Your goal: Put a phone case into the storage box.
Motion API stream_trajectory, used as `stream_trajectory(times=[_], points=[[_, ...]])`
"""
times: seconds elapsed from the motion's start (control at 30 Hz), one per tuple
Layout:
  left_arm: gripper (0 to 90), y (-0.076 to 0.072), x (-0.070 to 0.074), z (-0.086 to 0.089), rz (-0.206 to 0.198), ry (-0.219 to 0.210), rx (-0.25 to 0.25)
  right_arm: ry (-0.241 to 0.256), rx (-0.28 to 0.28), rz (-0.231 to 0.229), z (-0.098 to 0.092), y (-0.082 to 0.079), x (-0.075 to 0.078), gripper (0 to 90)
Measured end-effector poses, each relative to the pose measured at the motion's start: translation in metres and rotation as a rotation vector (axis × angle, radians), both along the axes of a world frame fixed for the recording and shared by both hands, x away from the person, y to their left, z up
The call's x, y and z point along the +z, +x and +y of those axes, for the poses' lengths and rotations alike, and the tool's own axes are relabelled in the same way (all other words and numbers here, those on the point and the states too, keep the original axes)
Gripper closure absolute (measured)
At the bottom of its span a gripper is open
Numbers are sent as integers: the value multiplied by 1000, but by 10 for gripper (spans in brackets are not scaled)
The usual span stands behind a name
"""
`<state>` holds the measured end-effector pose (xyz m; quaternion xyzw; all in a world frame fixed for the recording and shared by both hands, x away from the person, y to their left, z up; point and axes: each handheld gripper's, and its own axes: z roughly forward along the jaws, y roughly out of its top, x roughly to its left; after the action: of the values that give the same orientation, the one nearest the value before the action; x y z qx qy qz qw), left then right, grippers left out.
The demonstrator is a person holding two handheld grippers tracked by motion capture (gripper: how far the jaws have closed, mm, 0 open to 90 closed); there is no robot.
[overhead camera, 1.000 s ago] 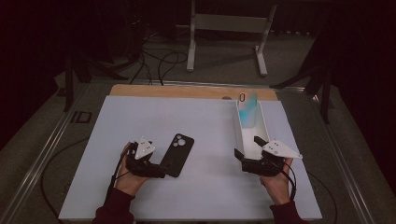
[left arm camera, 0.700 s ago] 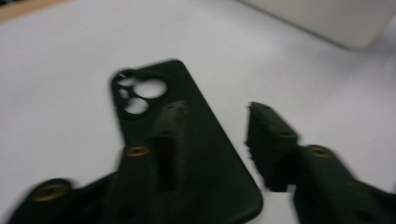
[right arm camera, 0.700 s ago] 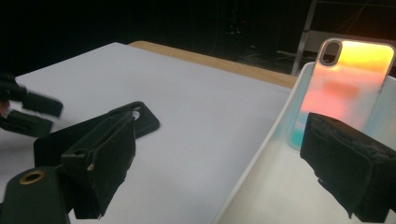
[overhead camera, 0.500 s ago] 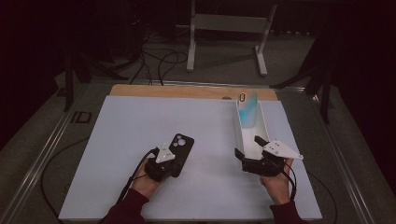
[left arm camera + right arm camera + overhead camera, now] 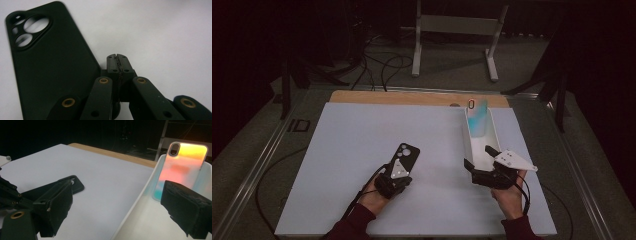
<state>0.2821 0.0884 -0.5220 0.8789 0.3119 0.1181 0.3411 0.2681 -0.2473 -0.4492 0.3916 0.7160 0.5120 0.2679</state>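
The black phone case [image 5: 404, 156] lay flat on the white surface [image 5: 362, 140], camera cutouts at its far end, its long axis running away from the person and leaning slightly right. The left tool [image 5: 395, 176] sat at the case's near end; in the left gripper view the case [image 5: 47, 67] lay just to the left of the jaws, which were pressed together on nothing. That tool was much the nearer; a grasp would likely call for opening first and shifting toward the case's edge. The case looked matte, thin and round-cornered. The right tool [image 5: 481, 162] stood wide open astride the near left wall of the narrow white tray [image 5: 490, 131], where an iridescent phone case [image 5: 183, 167] leaned upright against the far end.
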Motion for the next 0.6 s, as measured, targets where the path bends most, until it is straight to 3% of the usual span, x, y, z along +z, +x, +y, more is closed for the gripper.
stream_trajectory(times=[0.2, 0.4, 0.6], points=[[900, 6, 1, 24, 7, 23, 101, 7, -6, -2, -2, 0, 1, 102], [899, 6, 3, 26, -6, 1, 101, 4, -1, -3, -1, 0, 1, 102], [854, -1, 25, 37, -89, -123, 100, 4, -1, -9, -1, -1, 1, 102]])
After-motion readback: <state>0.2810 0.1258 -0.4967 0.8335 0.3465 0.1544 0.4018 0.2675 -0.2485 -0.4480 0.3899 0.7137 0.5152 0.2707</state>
